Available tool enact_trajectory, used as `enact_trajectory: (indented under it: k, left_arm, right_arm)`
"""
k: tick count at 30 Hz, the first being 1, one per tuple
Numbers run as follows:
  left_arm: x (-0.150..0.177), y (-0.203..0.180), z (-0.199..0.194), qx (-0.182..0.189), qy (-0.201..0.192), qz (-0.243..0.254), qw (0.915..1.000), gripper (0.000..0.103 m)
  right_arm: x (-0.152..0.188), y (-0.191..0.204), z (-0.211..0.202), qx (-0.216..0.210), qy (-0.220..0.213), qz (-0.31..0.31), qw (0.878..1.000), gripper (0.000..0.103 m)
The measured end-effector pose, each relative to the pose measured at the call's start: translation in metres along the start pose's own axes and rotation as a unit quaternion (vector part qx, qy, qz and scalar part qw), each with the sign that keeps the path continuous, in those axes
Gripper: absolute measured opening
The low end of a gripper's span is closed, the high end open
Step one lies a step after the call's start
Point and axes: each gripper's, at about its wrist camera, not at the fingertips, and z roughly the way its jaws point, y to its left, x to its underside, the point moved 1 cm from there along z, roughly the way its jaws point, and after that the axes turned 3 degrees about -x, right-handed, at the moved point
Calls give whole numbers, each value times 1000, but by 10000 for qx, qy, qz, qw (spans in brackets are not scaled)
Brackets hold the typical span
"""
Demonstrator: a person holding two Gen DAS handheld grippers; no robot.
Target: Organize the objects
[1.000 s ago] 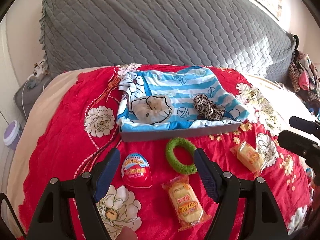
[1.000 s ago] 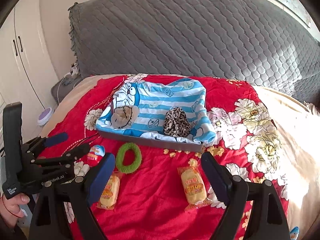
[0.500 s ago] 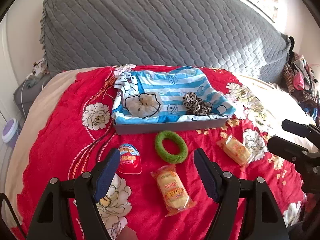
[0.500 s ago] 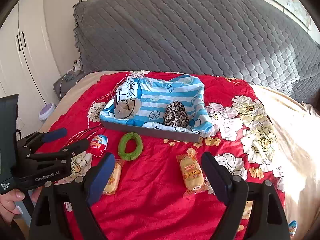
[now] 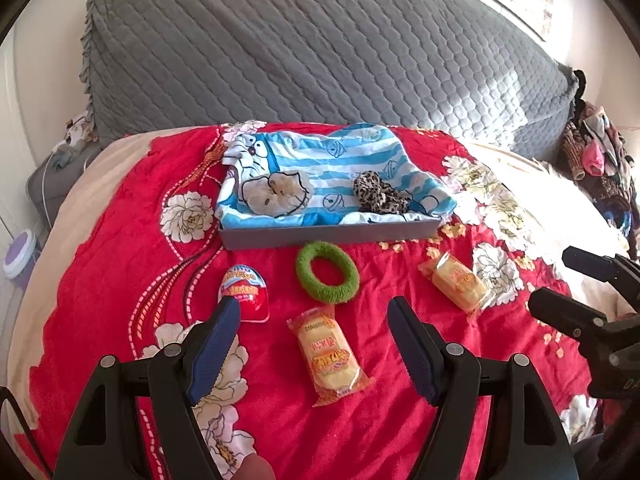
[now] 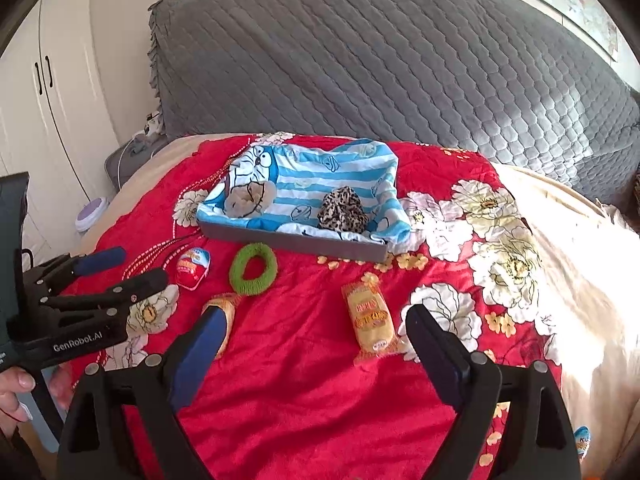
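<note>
Through the left wrist camera we are looking down over a red floral bedspread (image 5: pixel 100 288). At nine o'clock of the green ring lies a red egg-shaped candy pack (image 5: pixel 245 292), its near edge hidden behind our left finger. The green fuzzy ring (image 5: pixel 327 271) is lying just in front of the grey tray (image 5: pixel 328 234), apart from its wall. Inside the tray a blue-striped cartoon cloth (image 5: pixel 320 160) is lining the bottom; a cream scrunchie (image 5: pixel 276 194) is resting at its left, a leopard-print scrunchie (image 5: pixel 380 194) at its right. At six o'clock of the ring, a yellow wrapped cake (image 5: pixel 330 354) is lying on the spread between the fingers of our left gripper (image 5: pixel 312 344), untouched; the jaws are standing wide with nothing held. At three o'clock of the ring sits a second wrapped cake (image 5: pixel 456 282).

Through the right wrist camera, a hand (image 6: pixel 14 388) at the left edge is holding that left gripper (image 6: pixel 120 268), its fingers hovering near the candy pack (image 6: pixel 193 267). Our right gripper (image 6: pixel 316 332) is hanging over the spread, jaws wide and having just been opening further, gripping nothing; the second cake (image 6: pixel 370 320) is lying between them, nearer the right finger, with no pad pressing it. A grey quilted headboard cover (image 6: pixel 400 60) is rising at twelve o'clock.
</note>
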Motion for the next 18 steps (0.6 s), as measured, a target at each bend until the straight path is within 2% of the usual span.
enact_trajectory:
  k: [4, 18]
  left_arm:
    - [9, -5, 0, 5, 38, 32, 10000, 77]
    - [36, -22, 10, 4, 279, 171, 9995, 77]
  right_arm:
    - [10, -2, 0, 55, 65, -37, 10000, 97]
    - [24, -9, 1, 56, 173, 14, 9998, 100]
